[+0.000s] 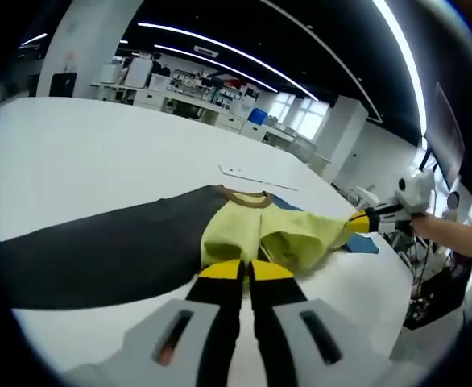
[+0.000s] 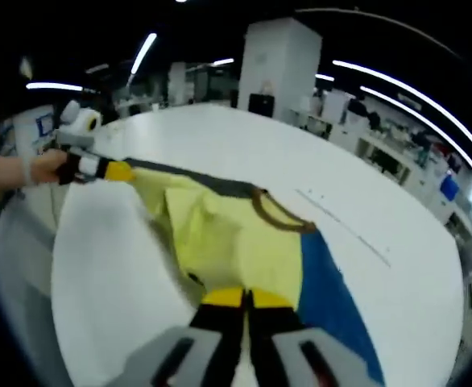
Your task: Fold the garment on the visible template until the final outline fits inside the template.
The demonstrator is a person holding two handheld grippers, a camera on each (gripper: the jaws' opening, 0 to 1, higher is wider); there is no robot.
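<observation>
Left gripper (image 1: 246,272) clamped on the yellow-and-black shirt (image 1: 244,230), right gripper (image 2: 244,300) pinching its opposite edge (image 2: 220,234) — both hold it stretched above the white table (image 1: 99,153), likely to carry a fold. The blue template (image 2: 333,298) lies under it, partly covered.

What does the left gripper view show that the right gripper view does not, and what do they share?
Left gripper view: a long dark part of the garment lying flat across the white table, and the right gripper shut on a yellow edge, coming in from the right.

Right gripper view: a wide blue sheet under the garment, and the left gripper shut on the yellow cloth, a hand behind it.

Both views: the yellow cloth with its brown collar, pinched in closed jaws at the bottom of each view.
</observation>
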